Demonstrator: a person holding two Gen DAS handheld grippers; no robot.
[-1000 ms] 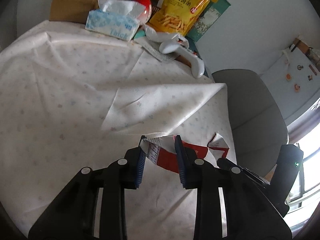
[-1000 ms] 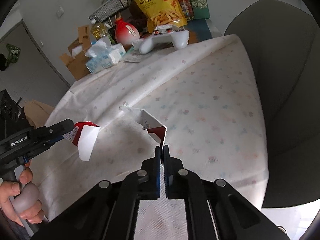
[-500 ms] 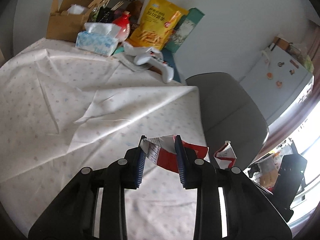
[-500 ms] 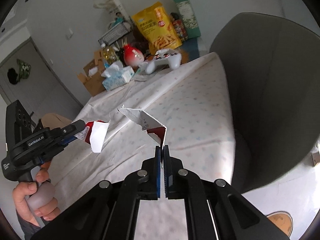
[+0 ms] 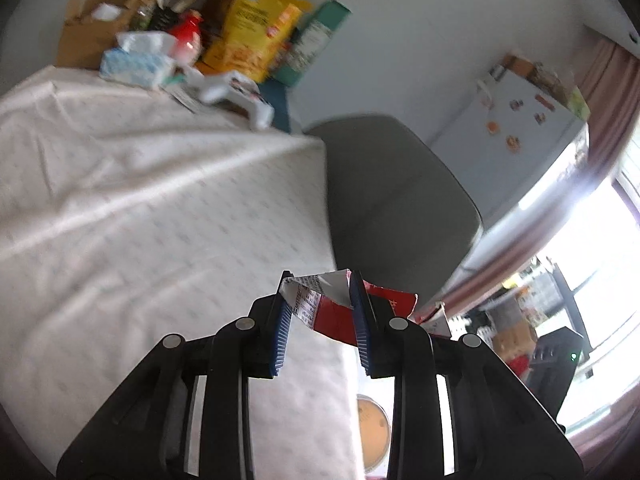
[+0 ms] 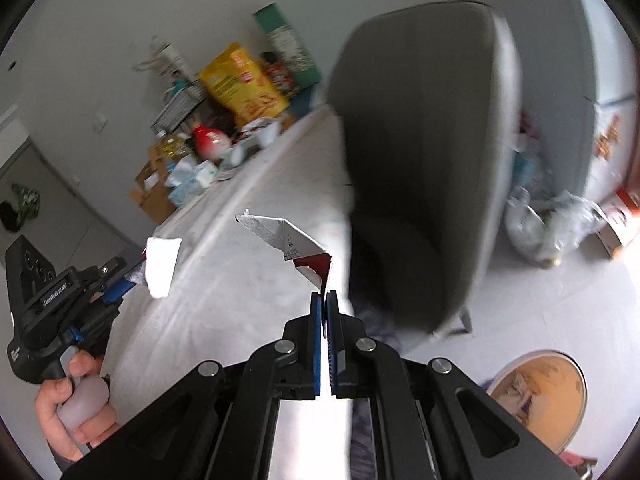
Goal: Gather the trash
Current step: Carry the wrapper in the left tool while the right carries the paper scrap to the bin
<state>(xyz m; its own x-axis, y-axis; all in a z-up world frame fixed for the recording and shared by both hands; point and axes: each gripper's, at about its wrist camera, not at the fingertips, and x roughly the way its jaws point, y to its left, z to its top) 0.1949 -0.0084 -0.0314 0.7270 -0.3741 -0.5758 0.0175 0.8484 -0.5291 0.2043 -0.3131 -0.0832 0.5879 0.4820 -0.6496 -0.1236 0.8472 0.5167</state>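
Observation:
My left gripper (image 5: 320,312) is shut on a crumpled red and white wrapper (image 5: 326,300) with small print, held above the table's right edge. In the right wrist view that same gripper (image 6: 120,284) shows at the left, gripped by a hand (image 6: 76,404), with a white flap of its wrapper (image 6: 162,266) hanging out. My right gripper (image 6: 323,300) is shut on a torn silver and red wrapper piece (image 6: 292,240) that stands up from its fingertips. A corner of that piece (image 5: 438,316) peeks out right of the left gripper.
The table with a pale dotted cloth (image 5: 140,208) carries a tissue pack (image 5: 134,66), a white game controller (image 5: 236,94), a yellow snack bag (image 5: 256,40) and a cardboard box (image 5: 86,30) at its far end. A grey chair (image 6: 432,152) stands beside it. A round orange-lined bin (image 6: 540,396) sits on the floor.
Both grippers have swung right, away from over the table toward its edge and the chair, each still holding its wrapper piece. The floor and the round bin have come into view.

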